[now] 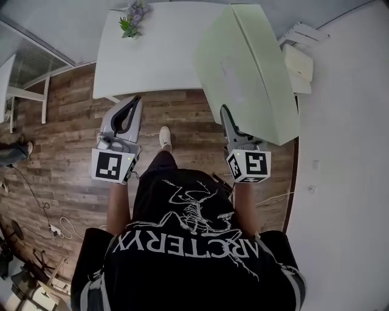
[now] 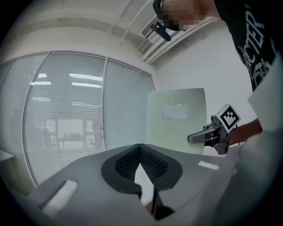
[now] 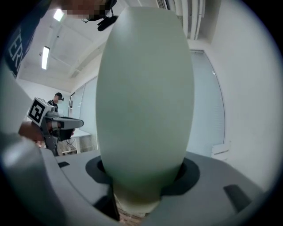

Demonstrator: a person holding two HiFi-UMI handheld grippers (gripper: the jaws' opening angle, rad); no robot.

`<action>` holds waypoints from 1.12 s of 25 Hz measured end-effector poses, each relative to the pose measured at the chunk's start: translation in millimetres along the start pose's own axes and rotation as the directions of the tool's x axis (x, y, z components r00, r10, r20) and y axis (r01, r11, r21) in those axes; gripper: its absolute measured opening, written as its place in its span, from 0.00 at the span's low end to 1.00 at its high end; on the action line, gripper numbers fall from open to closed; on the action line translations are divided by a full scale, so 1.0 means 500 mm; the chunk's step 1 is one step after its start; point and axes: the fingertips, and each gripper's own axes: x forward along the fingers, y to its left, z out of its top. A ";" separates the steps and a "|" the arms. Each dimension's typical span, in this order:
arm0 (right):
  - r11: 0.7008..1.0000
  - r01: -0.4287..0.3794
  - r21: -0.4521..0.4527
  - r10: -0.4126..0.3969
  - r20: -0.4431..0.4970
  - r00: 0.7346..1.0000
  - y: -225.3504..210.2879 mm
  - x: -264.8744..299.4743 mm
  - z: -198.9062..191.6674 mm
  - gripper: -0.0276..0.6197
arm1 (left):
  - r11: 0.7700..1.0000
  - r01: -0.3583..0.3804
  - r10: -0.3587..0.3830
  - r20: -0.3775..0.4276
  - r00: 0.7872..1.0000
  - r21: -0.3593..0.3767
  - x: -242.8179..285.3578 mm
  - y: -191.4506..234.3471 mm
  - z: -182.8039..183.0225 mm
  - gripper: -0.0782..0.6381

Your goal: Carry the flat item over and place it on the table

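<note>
Head view: right gripper (image 1: 226, 115) clamped on the lower edge of a pale green board (image 1: 249, 67). The board rises up and away from the jaws, tilted, broad face toward the left gripper (image 1: 132, 104). Left gripper level with the right one, well apart from it, touching nothing. White table (image 1: 158, 54) ahead of both grippers; the board's far end overlaps the table's right part in this view, and I cannot tell whether it touches. Small plant (image 1: 132, 18) at the table's far left corner, beyond the left gripper. Wood floor (image 1: 61, 140) beneath both. Left gripper view: left gripper (image 2: 140, 152) clenched, pad tips meeting, nothing between them. Off to its right the board (image 2: 177, 128) stands upright, a white label (image 2: 175, 111) high on its face, the right gripper (image 2: 201, 137) biting its right edge. Blinds (image 2: 66, 119) ahead and to the left. Right gripper view: right gripper (image 3: 143, 174) grasping the board (image 3: 146, 88), whose edge sits deep between the dark pads and fills the middle of the view. Left gripper (image 3: 66, 122) off to the left, well clear of the board. A person (image 3: 57, 98) stands far behind it.
</note>
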 end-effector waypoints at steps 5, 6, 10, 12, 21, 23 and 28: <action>0.998 0.053 0.016 -0.053 -0.013 0.999 0.007 0.176 0.043 0.45 | 0.999 0.042 -0.043 -0.005 0.999 -0.013 0.123 0.173 0.004 0.13; 0.998 0.061 0.015 -0.061 -0.015 0.998 0.005 0.203 0.046 0.45 | 0.999 0.046 -0.046 -0.005 0.999 -0.016 0.144 0.199 -0.002 0.13; 0.997 0.080 0.010 -0.080 -0.036 0.996 -0.010 0.278 0.047 0.45 | 0.997 0.013 -0.015 -0.024 1.000 -0.081 0.200 0.275 -0.031 0.13; 0.995 0.094 0.012 -0.094 -0.053 0.994 -0.018 0.293 0.044 0.45 | 0.995 0.007 -0.010 -0.033 0.999 -0.102 0.216 0.292 -0.037 0.13; 0.999 0.045 0.005 -0.045 -0.034 0.998 -0.062 0.347 0.055 0.45 | 0.998 -0.036 0.035 -0.026 0.999 -0.046 0.259 0.286 -0.029 0.13; 0.999 0.032 0.004 -0.032 -0.027 0.999 -0.074 0.353 0.061 0.45 | 0.998 -0.046 0.045 -0.023 0.999 -0.047 0.267 0.278 -0.022 0.13; 1.000 -0.002 0.011 0.003 -0.036 0.999 -0.091 0.377 0.048 0.45 | 0.997 -0.069 0.068 -0.028 0.997 -0.030 0.282 0.270 -0.016 0.13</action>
